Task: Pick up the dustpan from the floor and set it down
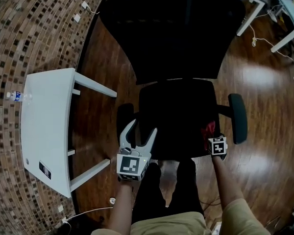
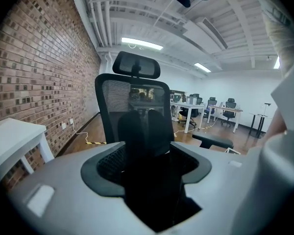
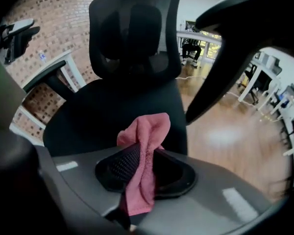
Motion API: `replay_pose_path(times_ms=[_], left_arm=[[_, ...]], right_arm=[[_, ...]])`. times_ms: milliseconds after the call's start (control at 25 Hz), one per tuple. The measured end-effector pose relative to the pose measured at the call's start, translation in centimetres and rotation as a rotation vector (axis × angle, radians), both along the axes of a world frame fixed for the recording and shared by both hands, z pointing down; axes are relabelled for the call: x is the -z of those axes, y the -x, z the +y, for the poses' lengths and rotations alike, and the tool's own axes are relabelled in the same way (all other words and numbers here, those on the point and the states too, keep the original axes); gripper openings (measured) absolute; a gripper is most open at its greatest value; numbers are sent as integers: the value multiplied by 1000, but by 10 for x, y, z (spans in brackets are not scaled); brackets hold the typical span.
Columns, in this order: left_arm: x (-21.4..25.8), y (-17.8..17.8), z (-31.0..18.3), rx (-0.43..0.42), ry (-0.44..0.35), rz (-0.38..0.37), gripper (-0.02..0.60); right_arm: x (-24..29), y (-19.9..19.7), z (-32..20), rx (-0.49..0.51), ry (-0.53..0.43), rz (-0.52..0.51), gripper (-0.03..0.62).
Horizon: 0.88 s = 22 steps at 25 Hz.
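Two grippers sit nearest. The left gripper (image 1: 144, 127) has its jaws apart with nothing between them. The right gripper (image 3: 147, 160) is clamped on one pink cloth (image 3: 144, 129). Beyond them stands one black office chair (image 1: 176, 116). One white table (image 1: 44, 131) to the left carries one bottle (image 1: 14, 96). The dustpan shows in no view.

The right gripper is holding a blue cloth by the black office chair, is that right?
Not quite: the cloth is pink, not blue. The right gripper view shows the right gripper shut on it by the black office chair.
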State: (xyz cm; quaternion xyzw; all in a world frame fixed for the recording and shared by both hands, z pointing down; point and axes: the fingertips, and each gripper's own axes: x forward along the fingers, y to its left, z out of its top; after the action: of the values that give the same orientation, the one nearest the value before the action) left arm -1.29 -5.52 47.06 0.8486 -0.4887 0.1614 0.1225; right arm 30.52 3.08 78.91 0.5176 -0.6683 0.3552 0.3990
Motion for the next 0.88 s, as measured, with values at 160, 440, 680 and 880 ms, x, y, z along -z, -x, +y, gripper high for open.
replay_pose_path(times_ms=[160,440,680,880], left_arm=[[3,-2,-2,11,-3,13,256],[11,41,4,71,-12,14,256],[8,85,14,126,-8,-7,257],[0,125,29,192,14,-14,256]], right_arm=[[9,-24,14,-39,20,104,86],[10,127,29,-1,-9,-133,89],[19,322,45,116,-35,-405,89],[24,396,54,163,-10,-539,89]])
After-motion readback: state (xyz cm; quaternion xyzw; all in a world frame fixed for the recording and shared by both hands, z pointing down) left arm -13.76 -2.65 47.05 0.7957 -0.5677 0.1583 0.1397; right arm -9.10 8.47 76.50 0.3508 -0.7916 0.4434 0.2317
